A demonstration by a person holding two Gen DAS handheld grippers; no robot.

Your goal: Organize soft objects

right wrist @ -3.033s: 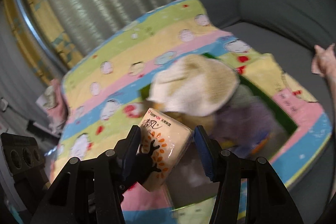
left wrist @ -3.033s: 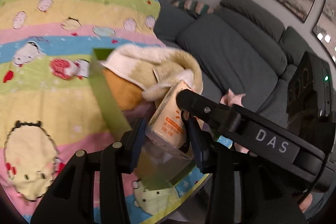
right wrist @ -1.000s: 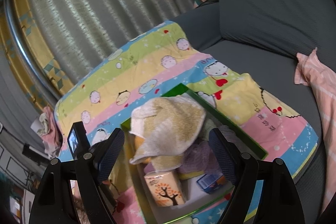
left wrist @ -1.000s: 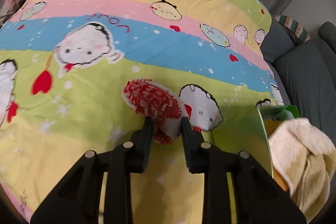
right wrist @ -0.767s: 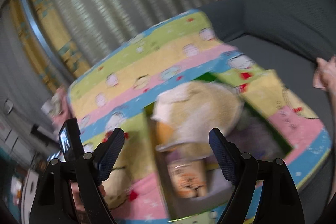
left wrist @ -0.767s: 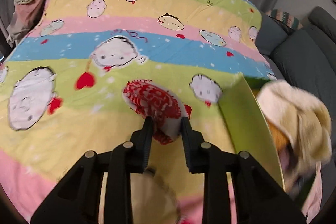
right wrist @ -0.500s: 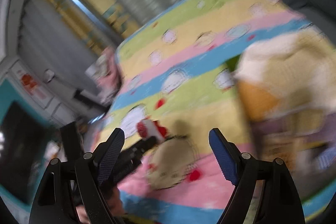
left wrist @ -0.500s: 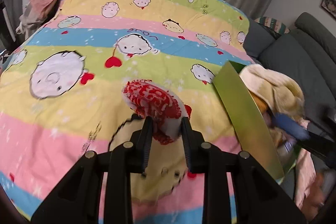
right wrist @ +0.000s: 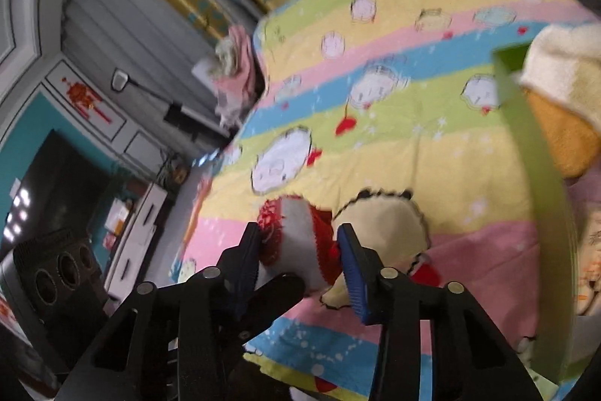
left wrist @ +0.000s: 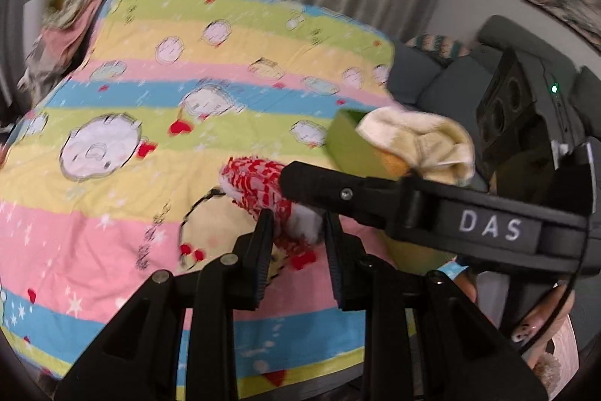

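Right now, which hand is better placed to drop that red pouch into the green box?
Probably right: the right tongs have just been closing around the red pouch, and the green box lies on their side; left tongs clamp it.

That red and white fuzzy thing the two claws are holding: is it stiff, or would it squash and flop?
Probably squashy: the red and white soft item narrows where the left gripper pinches it. Likely light too, since it stays up above the striped blanket held by one end. Its fuzzy surface should resist slipping as the right gripper, jaws just closing, takes it.
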